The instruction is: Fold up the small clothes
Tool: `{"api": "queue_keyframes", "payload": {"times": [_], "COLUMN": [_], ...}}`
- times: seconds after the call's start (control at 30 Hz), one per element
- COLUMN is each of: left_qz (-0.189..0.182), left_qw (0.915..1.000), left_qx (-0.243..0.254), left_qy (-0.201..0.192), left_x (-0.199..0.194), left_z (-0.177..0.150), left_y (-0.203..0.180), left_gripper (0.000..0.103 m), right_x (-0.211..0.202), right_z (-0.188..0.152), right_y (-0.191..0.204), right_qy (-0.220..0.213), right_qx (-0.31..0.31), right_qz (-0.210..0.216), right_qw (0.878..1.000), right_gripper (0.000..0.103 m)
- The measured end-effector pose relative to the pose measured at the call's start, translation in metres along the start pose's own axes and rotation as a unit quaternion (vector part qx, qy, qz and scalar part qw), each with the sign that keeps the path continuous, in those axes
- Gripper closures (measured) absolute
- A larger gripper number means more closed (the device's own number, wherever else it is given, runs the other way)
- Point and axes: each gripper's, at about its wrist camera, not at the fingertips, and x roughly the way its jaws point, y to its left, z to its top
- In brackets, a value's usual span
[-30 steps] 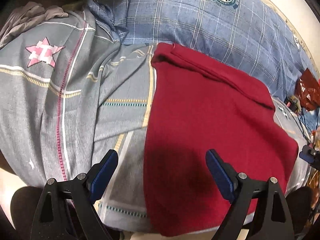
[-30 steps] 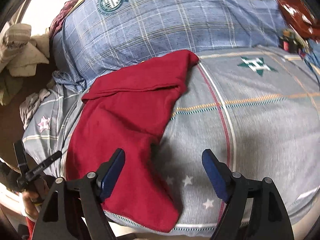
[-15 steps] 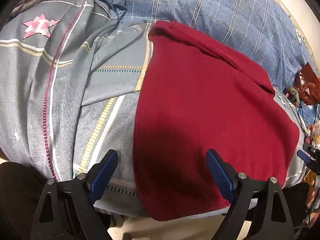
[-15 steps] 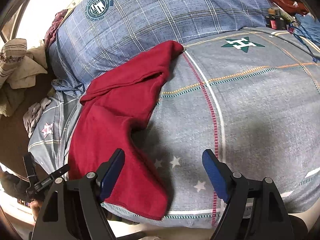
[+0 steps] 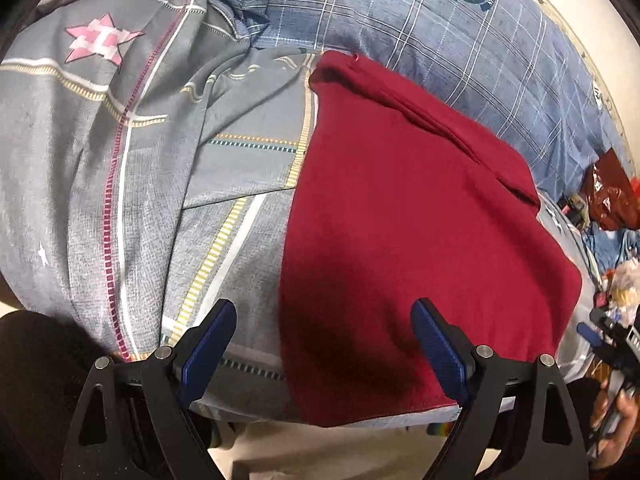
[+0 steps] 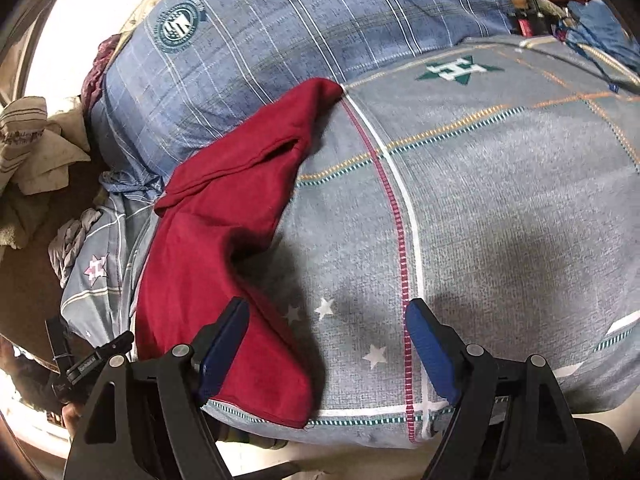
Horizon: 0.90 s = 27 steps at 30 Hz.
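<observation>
A dark red garment (image 5: 400, 220) lies spread flat on the grey striped bedsheet (image 5: 140, 200), its near edge at the bed's front edge. It also shows in the right wrist view (image 6: 208, 248), at the left, with a folded sleeve or band at its far end. My left gripper (image 5: 324, 344) is open and empty, hovering above the garment's near left edge. My right gripper (image 6: 326, 344) is open and empty, over the sheet just right of the garment's near corner. The right gripper (image 5: 608, 340) also shows at the far right of the left wrist view.
A blue plaid pillow (image 5: 420, 28) with a round crest lies behind the garment. A pile of beige cloths (image 6: 36, 148) sits at the left. Red packaging and small clutter (image 5: 608, 196) lie at the bed's far right. The bed's front edge (image 6: 360, 412) runs just beneath the grippers.
Both grippers have drawn back toward the bed's near edge and stayed open. The red garment has not moved on the sheet.
</observation>
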Motion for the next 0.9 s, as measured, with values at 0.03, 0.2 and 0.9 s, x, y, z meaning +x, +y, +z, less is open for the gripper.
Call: {"api": "queue_keyframes", "payload": {"times": [0.03,0.2,0.9], "left_qz": [-0.001,0.012,-0.014], "left_qw": [1.0,0.9993,0.9958], "left_qx": [0.001,0.033,0.09], "left_qy": [0.001,0.014,0.0], "left_x": [0.0,0.011,0.013], "left_z": [-0.001,-0.002,0.001], "left_y": [0.001,-0.013,-0.011], "left_gripper": [0.014,0.014,0.094], "right_x": [-0.001,0.008,0.067], "right_z": [-0.001,-0.009,-0.03], "right_y": [0.001,0.006,0.058], "right_qy": [-0.001,0.021,0.054], "right_qx": [-0.002,-0.014,-0.111], "right_qz": [0.002,0.002,0.054], "right_qw": [1.0,1.0,0.991], "right_gripper": [0.019,0.018,0.091]}}
